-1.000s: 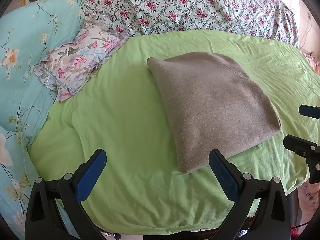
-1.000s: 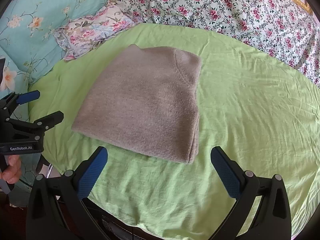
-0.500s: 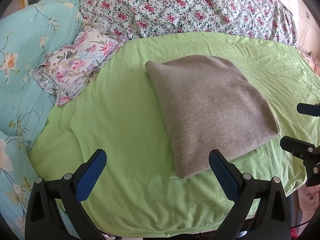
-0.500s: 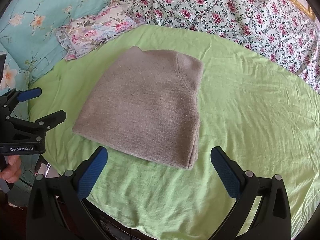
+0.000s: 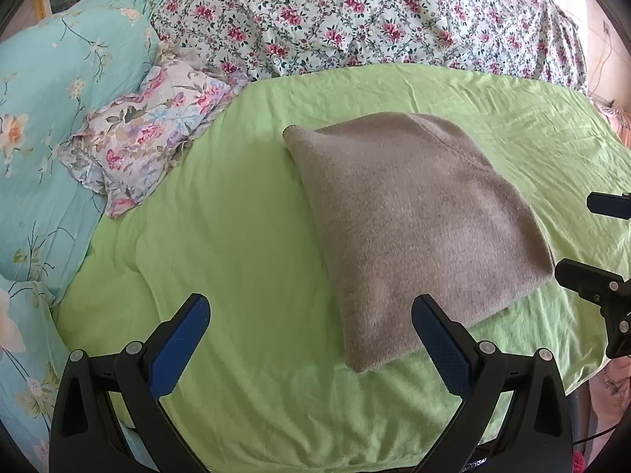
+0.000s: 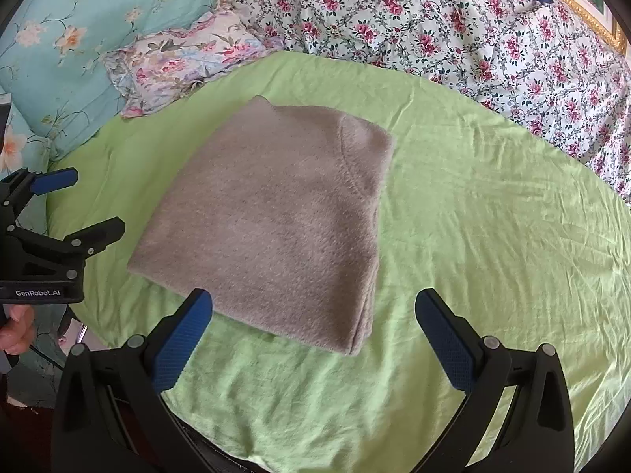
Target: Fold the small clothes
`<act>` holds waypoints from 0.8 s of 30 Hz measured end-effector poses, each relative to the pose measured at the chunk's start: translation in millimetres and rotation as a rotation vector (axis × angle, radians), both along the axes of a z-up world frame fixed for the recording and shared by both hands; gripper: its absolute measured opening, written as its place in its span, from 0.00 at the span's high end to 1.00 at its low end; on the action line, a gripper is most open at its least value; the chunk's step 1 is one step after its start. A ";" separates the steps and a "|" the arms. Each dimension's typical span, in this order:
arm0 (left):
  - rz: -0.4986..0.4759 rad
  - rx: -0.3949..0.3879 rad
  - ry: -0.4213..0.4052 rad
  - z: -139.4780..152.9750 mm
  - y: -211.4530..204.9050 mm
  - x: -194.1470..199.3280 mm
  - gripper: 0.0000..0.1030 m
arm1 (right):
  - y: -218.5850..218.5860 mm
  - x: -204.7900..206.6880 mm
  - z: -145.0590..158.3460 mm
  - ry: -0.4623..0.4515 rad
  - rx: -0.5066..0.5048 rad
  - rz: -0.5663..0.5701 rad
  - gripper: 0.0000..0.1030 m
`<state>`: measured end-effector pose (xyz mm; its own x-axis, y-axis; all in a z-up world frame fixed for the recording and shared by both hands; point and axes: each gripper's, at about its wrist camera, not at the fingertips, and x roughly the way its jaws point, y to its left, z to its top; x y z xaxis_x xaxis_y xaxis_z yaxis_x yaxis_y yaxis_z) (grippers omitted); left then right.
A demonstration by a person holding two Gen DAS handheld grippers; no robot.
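Observation:
A grey-brown knitted garment (image 5: 418, 220) lies folded into a thick rectangle on the light green sheet (image 5: 236, 236); it also shows in the right wrist view (image 6: 272, 220). My left gripper (image 5: 311, 319) is open and empty, above the sheet near the garment's near left corner. My right gripper (image 6: 313, 315) is open and empty, above the garment's near edge. Each gripper shows at the edge of the other's view: the right one (image 5: 591, 236) and the left one (image 6: 67, 205), both open.
A floral quilt (image 5: 355, 19) is heaped along the back. A turquoise floral pillow (image 5: 51, 118) and a small ruffled floral pillow (image 5: 146, 138) lie at the left. The sheet's near edge drops off just below both grippers.
Both grippers have pulled back and up a little from the garment, so it sits slightly lower in both views. The garment has not moved. Both grippers stay open.

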<state>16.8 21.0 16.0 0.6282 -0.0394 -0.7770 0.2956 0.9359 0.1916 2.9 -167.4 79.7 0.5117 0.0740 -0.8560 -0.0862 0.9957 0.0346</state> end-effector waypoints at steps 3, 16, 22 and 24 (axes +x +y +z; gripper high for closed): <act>-0.003 0.009 0.005 -2.1 -3.3 4.6 0.01 | -4.3 4.1 -2.5 0.004 -0.007 -0.008 0.00; 0.001 -0.034 0.019 -4.4 -12.2 28.1 0.01 | -8.7 23.9 -8.0 0.015 -0.021 -0.006 0.00; 0.004 -0.029 0.003 -1.2 -15.1 36.1 0.01 | -6.8 29.9 -4.9 0.001 -0.019 0.003 0.00; 0.005 -0.027 -0.004 0.2 -15.3 37.2 0.01 | -7.4 31.4 -5.3 0.000 -0.021 0.003 0.00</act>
